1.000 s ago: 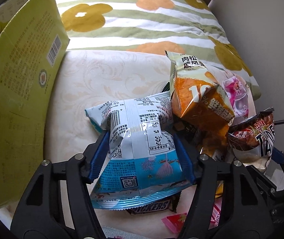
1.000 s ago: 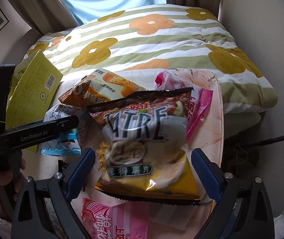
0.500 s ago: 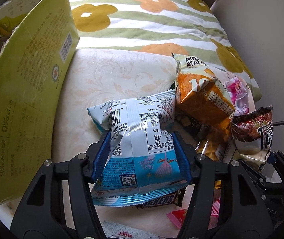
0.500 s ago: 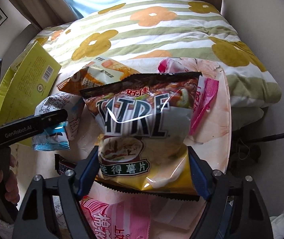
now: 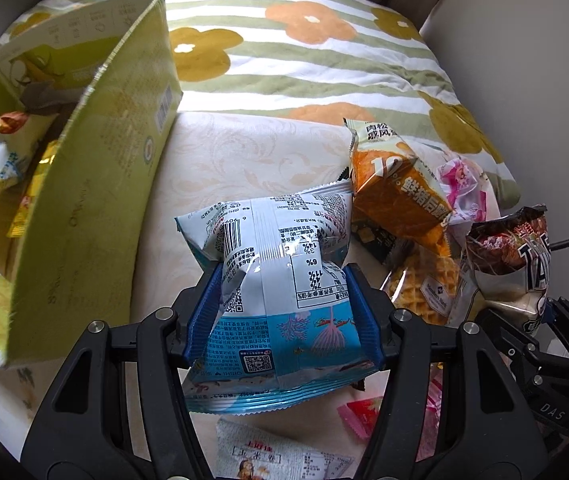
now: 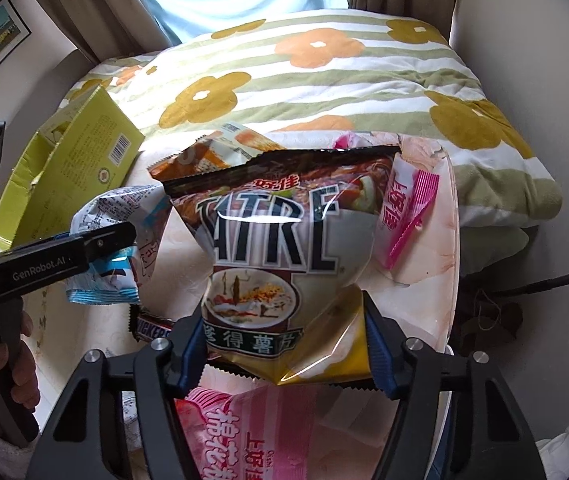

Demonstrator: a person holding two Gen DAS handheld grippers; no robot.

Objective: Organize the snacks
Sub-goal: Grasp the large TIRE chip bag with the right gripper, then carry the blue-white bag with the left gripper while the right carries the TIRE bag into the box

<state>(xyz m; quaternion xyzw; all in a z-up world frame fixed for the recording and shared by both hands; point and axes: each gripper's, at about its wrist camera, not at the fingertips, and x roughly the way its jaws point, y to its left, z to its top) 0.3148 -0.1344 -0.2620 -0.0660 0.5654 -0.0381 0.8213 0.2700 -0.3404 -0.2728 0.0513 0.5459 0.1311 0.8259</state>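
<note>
Green box (image 5: pixel 96 184): far left, open, snacks inside.
Left gripper (image 5: pixel 282 312): jaws clamped on the blue-and-white packet (image 5: pixel 280 280), right of the box.
Right gripper (image 6: pixel 280 344): jaws pinching the dark chip bag (image 6: pixel 280 236), held upright above the pile.

Ahead and left of the left jaws, bare cream cover (image 5: pixel 220 168) is seen. Farther left, passage is blocked by the green carton wall (image 5: pixel 96 200); to the right, by the orange packet (image 5: pixel 396 196) and waffle pack (image 5: pixel 424 284).
</note>
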